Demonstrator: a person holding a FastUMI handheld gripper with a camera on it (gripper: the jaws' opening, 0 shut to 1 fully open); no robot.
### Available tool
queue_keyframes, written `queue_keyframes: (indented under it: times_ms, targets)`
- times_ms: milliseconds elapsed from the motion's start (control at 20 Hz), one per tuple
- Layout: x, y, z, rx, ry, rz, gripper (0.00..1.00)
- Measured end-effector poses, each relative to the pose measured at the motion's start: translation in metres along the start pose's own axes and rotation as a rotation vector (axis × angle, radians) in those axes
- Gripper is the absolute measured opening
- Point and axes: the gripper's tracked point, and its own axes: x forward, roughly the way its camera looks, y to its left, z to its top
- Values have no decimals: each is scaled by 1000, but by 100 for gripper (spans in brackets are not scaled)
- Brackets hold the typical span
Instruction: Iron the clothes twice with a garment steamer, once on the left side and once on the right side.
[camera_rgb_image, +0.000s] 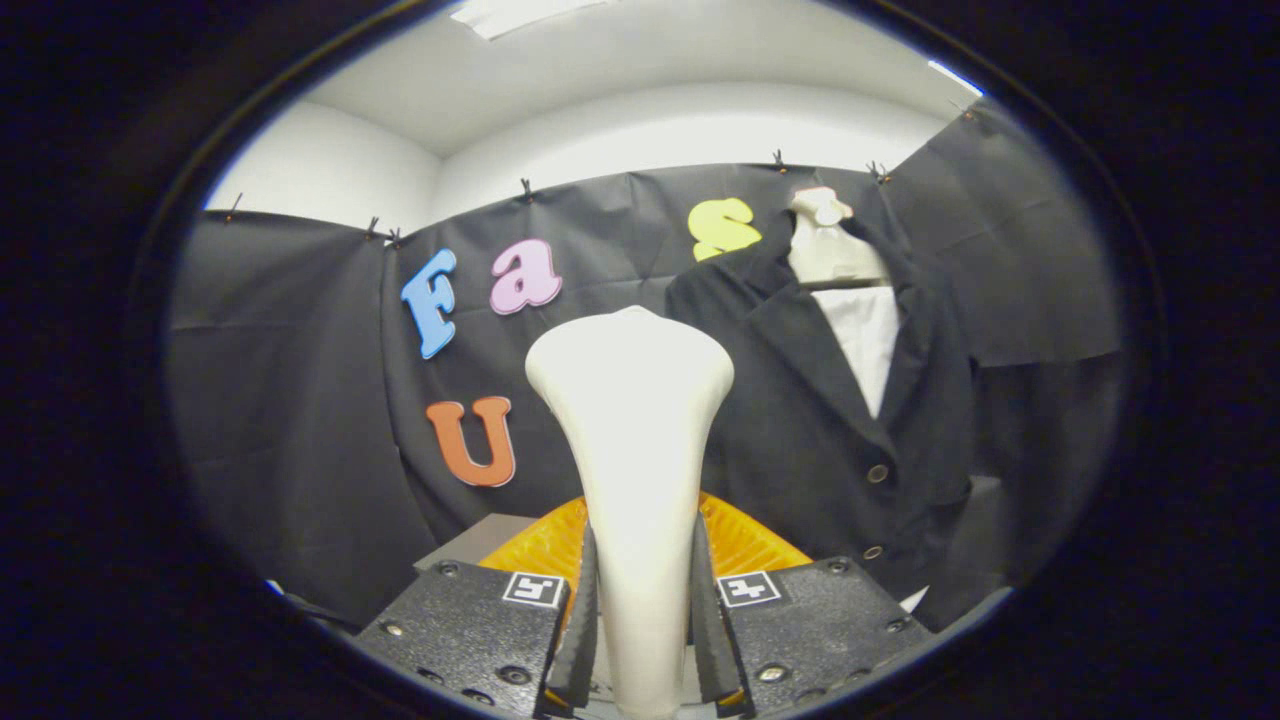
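Observation:
A white garment steamer (632, 440) stands upright between my fingers, its wide head rising just ahead of them. My gripper (640, 620) is shut on the steamer's narrow handle, both pads (582, 630) pressing its sides. Beyond the steamer and to its right hangs a dark jacket (800, 400) on a pale mannequin torso (828, 250), with a white shirt front (868, 340) in the open collar and two buttons down the front. The steamer head is apart from the jacket, level with its left chest.
An orange ribbed object (740, 540) lies low behind the steamer handle, partly hidden. A grey box corner (470, 540) sits to its left. Black cloth walls close in the booth on all sides.

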Motion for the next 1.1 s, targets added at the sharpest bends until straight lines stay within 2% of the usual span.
queue_keyframes:
  times_ms: [300, 650, 950, 1100]
  targets:
    - [11, -54, 48, -27, -70, -96, 42]
    - [66, -87, 92, -85, -104, -157, 42]
    - [113, -106, 110, -149, -96, -234, 42]
    - [116, -111, 102, -196, -74, -282, 42]
